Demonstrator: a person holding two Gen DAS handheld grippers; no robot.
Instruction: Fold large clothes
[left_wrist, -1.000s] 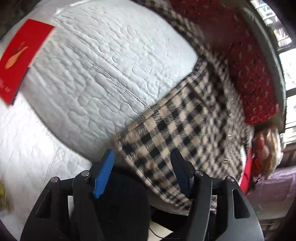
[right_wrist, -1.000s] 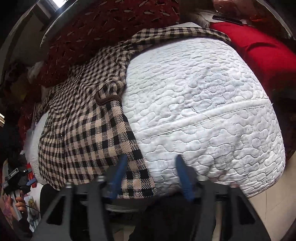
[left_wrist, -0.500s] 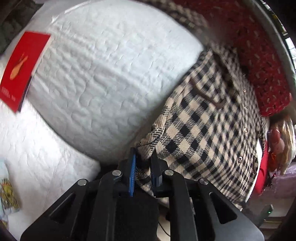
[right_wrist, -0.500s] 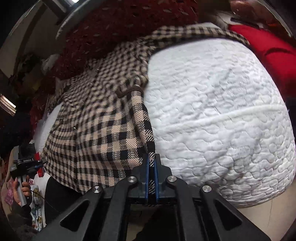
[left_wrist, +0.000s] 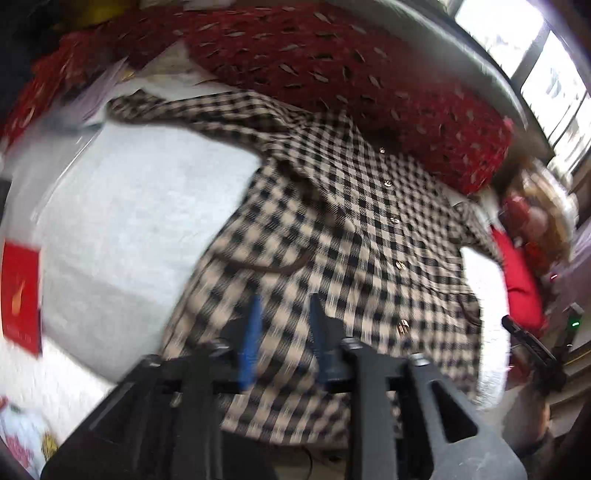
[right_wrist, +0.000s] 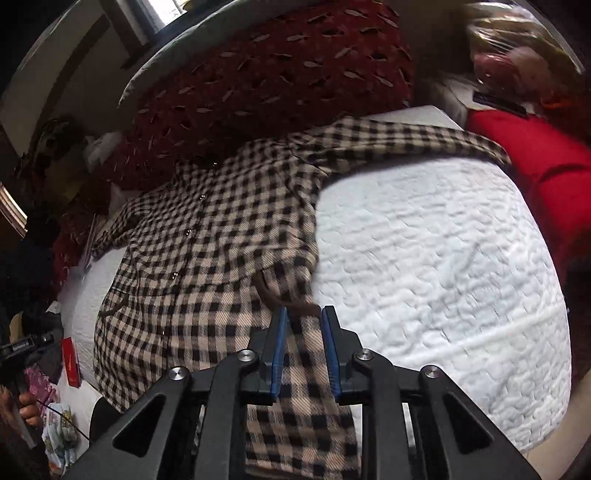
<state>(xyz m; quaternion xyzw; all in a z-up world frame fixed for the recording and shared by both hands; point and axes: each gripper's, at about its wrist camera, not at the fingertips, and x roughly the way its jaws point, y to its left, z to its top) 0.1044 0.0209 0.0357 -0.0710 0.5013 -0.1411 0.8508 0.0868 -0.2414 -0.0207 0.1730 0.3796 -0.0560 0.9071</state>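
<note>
On white quilted bed (right_wrist: 443, 266), checked coat (left_wrist: 332, 236) lies spread flat, buttons up, sleeves out, collar toward red patterned cushion (left_wrist: 351, 81). My left gripper (left_wrist: 284, 328) narrowly parted above hem, pinching nothing. My right gripper (right_wrist: 302, 332) narrowly parted with hem strip between jaws; grip uncertain. Judging coat thick, soft, fairly heavy, droops. Best hold: 2 hem corners, deep bite.

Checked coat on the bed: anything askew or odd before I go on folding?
The checked coat lies mostly flat, but its right lower edge is bunched by the brown-trimmed pocket, just ahead of the right gripper. One sleeve stretches sideways toward the red cushion. No damage shows.
</note>
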